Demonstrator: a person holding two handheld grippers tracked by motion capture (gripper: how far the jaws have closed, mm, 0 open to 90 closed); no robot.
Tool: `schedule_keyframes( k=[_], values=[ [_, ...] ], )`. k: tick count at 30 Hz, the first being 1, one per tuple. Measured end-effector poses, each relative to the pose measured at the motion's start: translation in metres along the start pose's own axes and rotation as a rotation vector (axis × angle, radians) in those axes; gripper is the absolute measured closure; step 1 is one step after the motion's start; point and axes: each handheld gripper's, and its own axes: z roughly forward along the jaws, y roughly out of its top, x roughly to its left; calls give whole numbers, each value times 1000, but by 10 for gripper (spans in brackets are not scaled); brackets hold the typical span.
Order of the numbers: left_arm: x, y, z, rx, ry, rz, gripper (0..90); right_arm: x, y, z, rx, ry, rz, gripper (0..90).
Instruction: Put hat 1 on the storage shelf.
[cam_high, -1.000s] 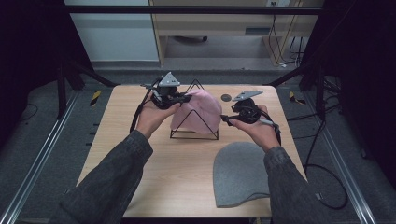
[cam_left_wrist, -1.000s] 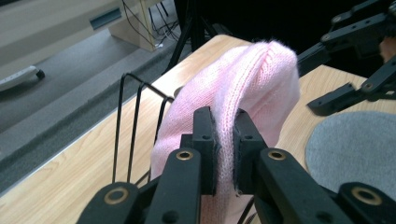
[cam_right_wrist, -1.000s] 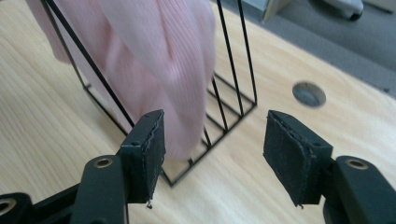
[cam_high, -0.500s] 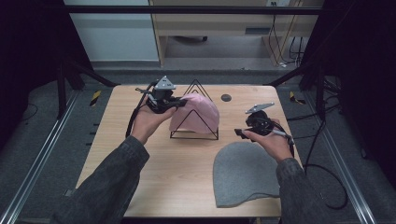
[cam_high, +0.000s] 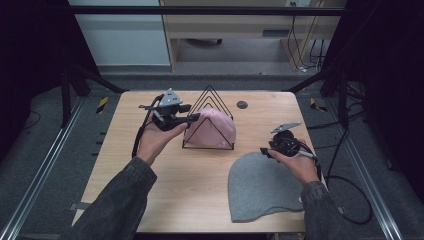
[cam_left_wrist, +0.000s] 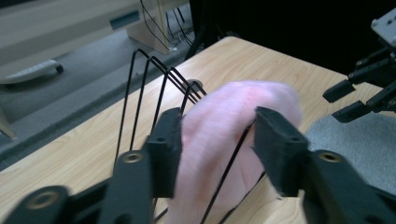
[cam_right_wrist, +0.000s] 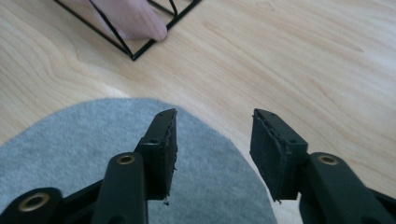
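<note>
A pink knit hat (cam_high: 215, 127) is draped over a black wire rack (cam_high: 208, 96) at the table's middle back. My left gripper (cam_high: 194, 118) is at the hat's left side, open. In the left gripper view the pink hat (cam_left_wrist: 229, 107) bulges between the spread jaws of this gripper (cam_left_wrist: 218, 122), and the rack's wires (cam_left_wrist: 140, 74) rise behind. A grey hat (cam_high: 260, 187) lies flat at the front right. My right gripper (cam_high: 264, 151) hovers open over its upper right edge. In the right gripper view, its jaws (cam_right_wrist: 215, 122) straddle the grey hat's rim (cam_right_wrist: 70, 154).
The wooden table (cam_high: 150, 190) has bare room at the left and front. A small dark round grommet (cam_high: 242, 104) sits behind the rack. A black cable (cam_high: 350, 185) trails off the right edge. Dark frame posts stand at both back corners.
My right gripper has drawn away from the pink hat, moving right and toward the front, to the grey hat's edge. My left gripper has stayed by the rack, shifting slightly left.
</note>
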Motion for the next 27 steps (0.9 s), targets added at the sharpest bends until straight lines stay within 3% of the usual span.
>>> schedule_keyframes(
  k=[5, 10, 12, 17, 21, 25, 27],
  values=[
    [-7, -15, -21, 6, 25, 10, 356, -1, -12, 4, 39, -17, 14, 520],
    [-12, -57, -42, 39, 57, 15, 252, -4, -24, 11, 54, -21, 62, 509],
    [-12, -73, -46, 60, 62, 9, 210, -7, -27, 14, 55, -26, 59, 500],
    [-8, -116, -54, 141, 94, -3, 176, -13, -32, 17, 56, -43, 91, 486],
    [-3, -135, -61, 190, 118, -5, 166, -16, -36, 17, 51, -33, 120, 487],
    [2, -151, -67, 205, 119, -64, 155, -16, -40, 20, 42, -30, 128, 500],
    [3, -156, -68, 230, 122, -69, 149, -14, -41, 20, 38, -36, 125, 516]
  ],
)
